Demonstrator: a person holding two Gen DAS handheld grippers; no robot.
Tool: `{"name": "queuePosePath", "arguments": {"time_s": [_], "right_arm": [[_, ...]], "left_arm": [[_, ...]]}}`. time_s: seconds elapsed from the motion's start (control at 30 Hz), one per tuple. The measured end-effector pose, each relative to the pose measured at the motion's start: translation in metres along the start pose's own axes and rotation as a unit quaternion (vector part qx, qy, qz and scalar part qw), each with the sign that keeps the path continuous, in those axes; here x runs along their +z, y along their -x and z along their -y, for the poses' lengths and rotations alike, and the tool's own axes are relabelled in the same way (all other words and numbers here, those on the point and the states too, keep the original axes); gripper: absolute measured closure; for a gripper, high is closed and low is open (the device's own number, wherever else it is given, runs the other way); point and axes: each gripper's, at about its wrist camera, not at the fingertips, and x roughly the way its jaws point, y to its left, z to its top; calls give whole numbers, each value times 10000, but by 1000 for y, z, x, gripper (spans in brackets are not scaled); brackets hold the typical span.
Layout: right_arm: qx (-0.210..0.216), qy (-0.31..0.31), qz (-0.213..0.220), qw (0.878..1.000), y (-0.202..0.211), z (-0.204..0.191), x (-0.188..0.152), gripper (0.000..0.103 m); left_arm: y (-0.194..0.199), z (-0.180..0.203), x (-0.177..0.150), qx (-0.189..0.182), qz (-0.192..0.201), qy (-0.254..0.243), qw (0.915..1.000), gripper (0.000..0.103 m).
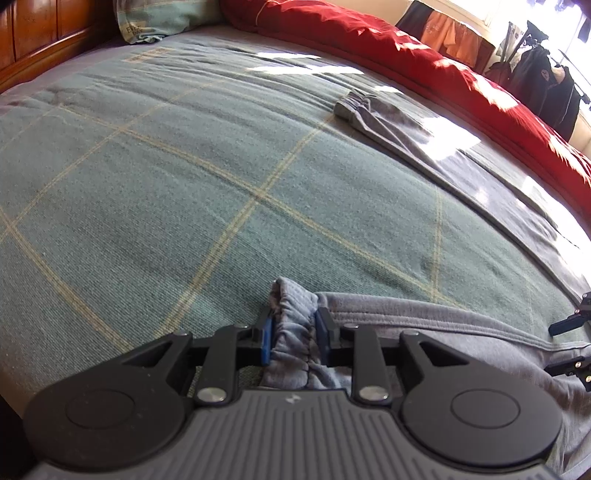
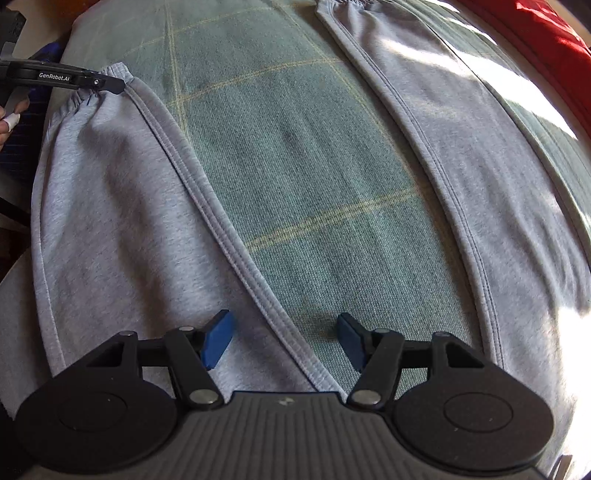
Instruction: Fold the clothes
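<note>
broadly, a bed [image 1: 155,177] fills both views, spread with a green blanket [image 2: 314,155] crossed by thin yellow lines. beyond the left jaws, far to the left, stands a wooden headboard [image 1: 33,33], then a green pillow [image 1: 159,18], then a red duvet [image 1: 424,62] bunched along the far edge, and at the far right dark clothes hanging [image 1: 543,77] by a bright window. sun patches fall on the far side of the blanket.

grey sweatpants [image 2: 110,192] lie flat on the blanket with the legs spread apart. in the left wrist view one gathered cuff [image 1: 293,332] sits squarely between the jaws of the left gripper [image 1: 293,328], and the leg runs off to the right of them; the other leg [image 1: 417,136] lies well beyond, up and to the right. the left jaws are nearly together, both blue pads pressing the bunched cuff, so they grip it.

in the right wrist view the left gripper shows at the upper left edge, at the cuff. the right gripper [image 2: 284,341] points down over the near leg's inner seam [image 2: 236,251], which runs between its jaws; the left pad is over grey cloth, the right pad over green blanket. these jaws stand well apart and hold nothing; whether the pads touch the fabric i cannot tell.
</note>
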Motion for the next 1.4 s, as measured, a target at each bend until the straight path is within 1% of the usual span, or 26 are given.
{"name": "queuePosePath", "arguments": {"time_s": [0.07, 0.13, 0.17, 0.23, 0.33, 0.37, 0.47, 0.57, 0.63, 0.67, 0.73, 0.77, 0.8, 0.87, 0.9, 0.93, 1.0, 1.1, 1.2, 1.33, 1.4], "right_arm": [[-55, 30, -8, 10000, 0, -7, -1, 42], [25, 21, -34, 10000, 4, -14, 2, 70], [-34, 132, -60, 9999, 5, -21, 2, 76], [-186, 331, -85, 9992, 7, -32, 2, 93], [-480, 465, 46, 9978, 17, -42, 4, 96], [-556, 482, 114, 9972, 21, -43, 6, 97], [-613, 433, 264, 9968, 31, -39, 12, 97], [-638, 386, 261, 9969, 26, -34, 19, 97], [-617, 319, 238, 9973, 16, -33, 21, 95], [-628, 267, 218, 9974, 11, -32, 22, 93], [-601, 71, 253, 9978, 12, -26, 23, 86], [-575, -40, 311, 9979, 16, -24, 23, 84], [-527, -126, 414, 9977, 24, -19, 21, 79], [-616, -221, 636, 9958, 47, -5, 14, 70], [-666, -266, 746, 9946, 58, 1, 10, 61], [-744, -284, 773, 9938, 67, 8, 6, 54], [-909, -356, 748, 9924, 83, 25, -8, 53], [-1011, -630, 569, 9912, 89, 53, -33, 53], [-984, -828, 355, 9911, 78, 71, -58, 53], [-857, -983, 217, 9912, 58, 72, -78, 53], [-880, -744, 86, 9933, 47, 63, -82, 53]], "left_arm": [[1, 1, 0, 34, 21, -27, 10000, 77], [2, 4, -1, 87, 45, -70, 9999, 77], [3, 5, -1, 115, 63, -98, 9999, 77], [6, 7, -1, 151, 93, -109, 9998, 80], [19, 9, 4, 159, 199, -84, 9996, 83], [25, 8, 6, 145, 264, -84, 9995, 83], [41, 7, 14, 56, 449, -128, 9989, 84], [46, 9, 18, 70, 499, -257, 9984, 83], [40, 7, 17, 114, 343, -249, 9990, 82], [33, 5, 15, 184, 198, -243, 9993, 78], [21, -2, 8, 288, -2, -153, 9995, 72], [18, -5, 5, 277, -36, -87, 9996, 68], [16, -9, 3, 238, -44, -17, 9997, 67], [16, -14, 0, 153, -22, 64, 9999, 66], [16, -16, 0, 133, -19, 97, 9999, 66], [15, -16, 0, 142, -30, 105, 9998, 66], [12, -13, 0, 207, -51, 53, 9998, 65], [10, -10, -1, 279, -34, -28, 9996, 65], [10, -11, -2, 262, -8, -21, 9997, 65], [10, -9, -3, 296, 9, -22, 9996, 64], [10, -6, -3, 364, 3, -75, 9993, 64]]}}
